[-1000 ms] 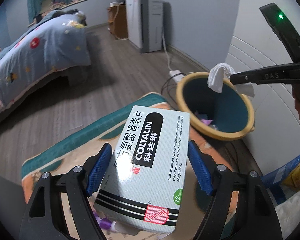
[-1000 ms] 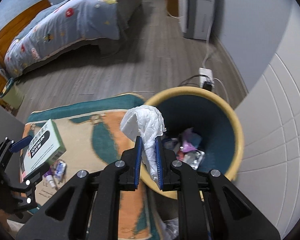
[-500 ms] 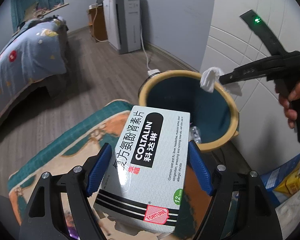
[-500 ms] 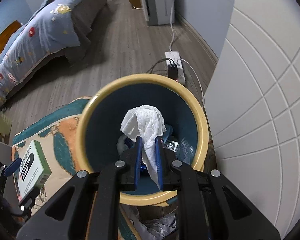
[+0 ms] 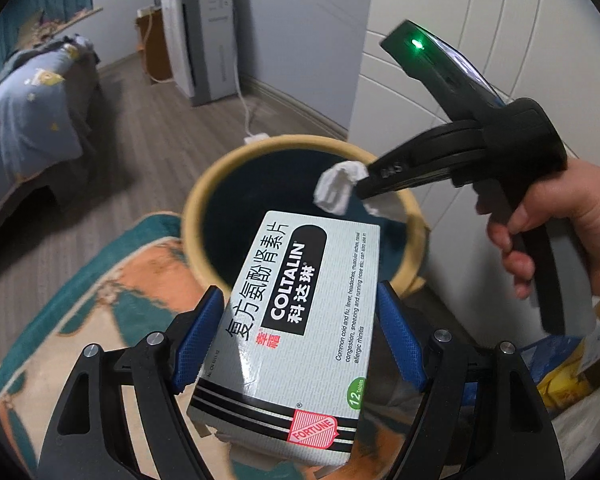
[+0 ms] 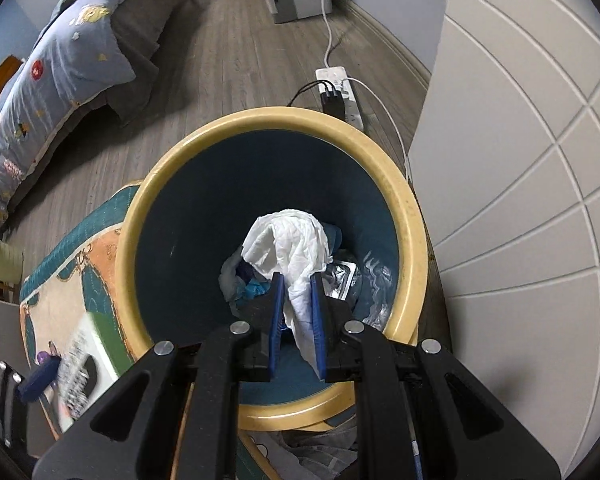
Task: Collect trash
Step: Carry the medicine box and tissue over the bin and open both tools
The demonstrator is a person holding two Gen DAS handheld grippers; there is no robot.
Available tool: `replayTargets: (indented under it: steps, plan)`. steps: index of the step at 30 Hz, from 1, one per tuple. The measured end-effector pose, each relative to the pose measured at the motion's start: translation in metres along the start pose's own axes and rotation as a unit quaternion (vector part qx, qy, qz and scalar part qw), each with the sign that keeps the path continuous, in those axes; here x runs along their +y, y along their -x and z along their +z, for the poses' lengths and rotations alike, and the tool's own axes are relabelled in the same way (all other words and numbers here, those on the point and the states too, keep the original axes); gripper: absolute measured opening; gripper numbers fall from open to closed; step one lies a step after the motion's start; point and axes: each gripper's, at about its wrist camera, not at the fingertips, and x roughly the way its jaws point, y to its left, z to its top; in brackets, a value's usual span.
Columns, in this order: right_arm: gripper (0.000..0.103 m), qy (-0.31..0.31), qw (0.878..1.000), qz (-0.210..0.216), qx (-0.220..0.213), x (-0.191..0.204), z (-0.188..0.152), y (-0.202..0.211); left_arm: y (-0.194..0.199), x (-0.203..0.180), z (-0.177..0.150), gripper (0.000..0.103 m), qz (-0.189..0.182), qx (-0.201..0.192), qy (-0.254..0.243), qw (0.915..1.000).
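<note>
1. Tissue (image 6: 290,242), white and crumpled, sits pinched between the blue pads of the right tongs (image 6: 296,320); centre of the right wrist view, directly above the open mouth of the bin (image 6: 260,116).
2. Bin: yellow rim, dark blue inside, already holding wrappers and scraps at the bottom. It stands on the floor beside the white panelled wall (image 6: 520,160), at the edge of the patterned rug (image 6: 80,280).
3. Left tongs (image 5: 300,340) clamp a medicine box (image 5: 300,312) by its long sides; lower centre of the left wrist view, its far end overlapping the near rim.
4. We judge the step in hand to be the drop of the tissue: it is over the opening, not yet released.
5. Next move, in our judgement: open the right tongs and let the tissue fall clear, then withdraw them so the left tongs can carry the box over the mouth.
6. Risk: tissue may cling to a pad.
</note>
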Motion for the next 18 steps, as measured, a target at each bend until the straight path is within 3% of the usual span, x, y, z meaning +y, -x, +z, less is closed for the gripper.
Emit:
replayTargets:
  steps: [3, 9, 18]
  plan:
    - [0.013, -0.015, 1.0, 0.0, -0.003, -0.008, 0.002, 0.0, -0.017, -0.007, 0.006, 0.077, -0.012, 0.014, 0.001, 0.9998]
    - [0.013, -0.036, 0.999, 0.005, -0.006, -0.021, 0.004, -0.001, -0.044, -0.005, 0.019, 0.077, 0.013, 0.034, -0.013, 0.9992]
    - [0.013, -0.063, 0.998, 0.011, -0.012, -0.027, 0.005, -0.003, -0.066, 0.014, 0.047, 0.078, 0.037, 0.017, 0.002, 0.9991]
